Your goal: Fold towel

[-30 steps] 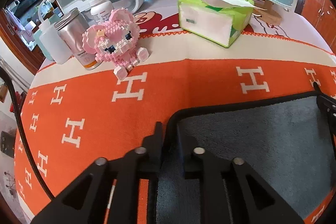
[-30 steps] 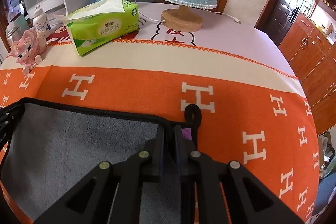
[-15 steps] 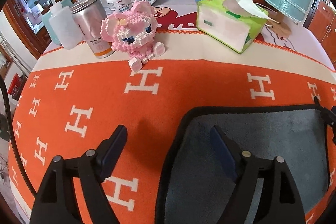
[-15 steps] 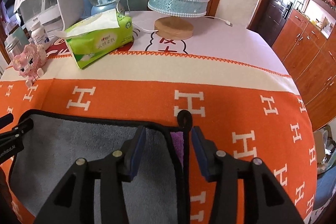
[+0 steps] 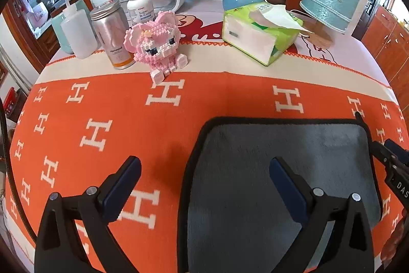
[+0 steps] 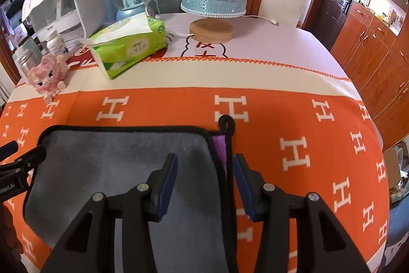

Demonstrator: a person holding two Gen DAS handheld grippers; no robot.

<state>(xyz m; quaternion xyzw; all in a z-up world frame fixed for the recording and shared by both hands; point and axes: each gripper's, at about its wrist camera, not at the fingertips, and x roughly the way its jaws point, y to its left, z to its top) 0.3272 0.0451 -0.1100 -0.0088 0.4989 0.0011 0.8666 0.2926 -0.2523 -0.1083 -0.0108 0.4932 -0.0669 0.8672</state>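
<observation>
Both grippers have let go of the grey towel [image 5: 281,170] and spread since a second ago. Left gripper [image 5: 204,173] gapes wide, empty, straddling the towel's left edge (one finger over orange cloth [image 5: 102,106]). Right gripper [image 6: 204,170] is moderately open, empty, astride the towel's right edge, its hanging loop [image 6: 226,123] just ahead.

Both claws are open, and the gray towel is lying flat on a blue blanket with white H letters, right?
Not quite: the blanket is orange, not blue, as the left wrist view shows. The rest holds: the left claw and right claw are both open, and the gray towel lies flat on the H-patterned blanket.
</observation>
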